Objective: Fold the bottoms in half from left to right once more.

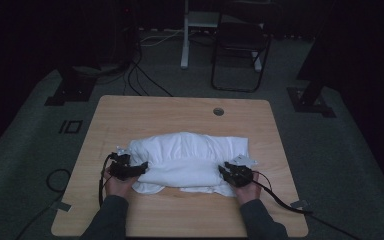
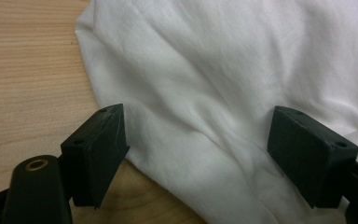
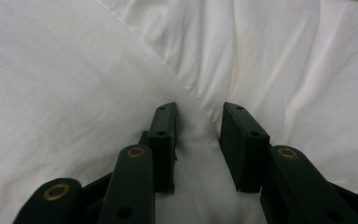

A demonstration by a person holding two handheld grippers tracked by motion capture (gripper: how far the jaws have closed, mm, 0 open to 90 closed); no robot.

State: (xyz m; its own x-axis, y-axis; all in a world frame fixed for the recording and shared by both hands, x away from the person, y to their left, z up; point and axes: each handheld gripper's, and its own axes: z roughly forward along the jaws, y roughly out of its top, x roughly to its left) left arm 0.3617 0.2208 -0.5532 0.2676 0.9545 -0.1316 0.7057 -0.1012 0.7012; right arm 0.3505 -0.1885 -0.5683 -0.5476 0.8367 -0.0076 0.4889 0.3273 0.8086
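Observation:
A bundled white cloth lies on the wooden table, slightly toward the near side. My left gripper sits at the cloth's left end. In the left gripper view the left gripper is open, its jaws wide apart with the cloth lying between them. My right gripper is at the cloth's right end. In the right gripper view the right gripper has its jaws drawn close on a raised fold of the cloth, and creases run into the pinch.
A round cable hole is near the table's far edge. Behind the table on the dark floor stand a black chair and a white desk leg, with cables trailing.

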